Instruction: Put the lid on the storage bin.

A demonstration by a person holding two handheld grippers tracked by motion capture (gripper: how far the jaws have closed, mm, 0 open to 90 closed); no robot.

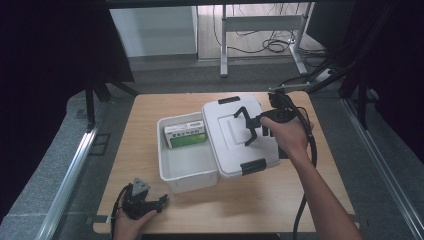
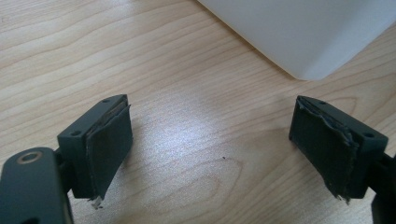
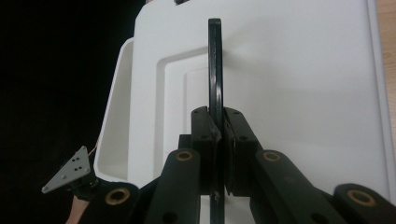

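Pale wood-grain table (image 1: 150, 150) carries a white bin (image 1: 187, 165) (a green-and-white box (image 1: 186, 135) inside). The lid (image 1: 225, 132) covers the bin's far half, its black handle (image 3: 215, 70) pinched by the right gripper (image 3: 218, 140). Near the bin's front corner, the left gripper (image 2: 210, 144) rests, jaws apart. Grey floor, desk legs (image 1: 223, 45) beyond.

The left tool (image 1: 161, 201) sits low at the near left of the tabletop (image 1: 260, 200), held in the person's left hand (image 1: 127, 222), its jaws spread wide with nothing between them. The right forearm reaches forward and the right hand (image 1: 289, 134) holds the right tool (image 1: 248, 129), its jaws clamped on a thin black handle (image 3: 215, 70)
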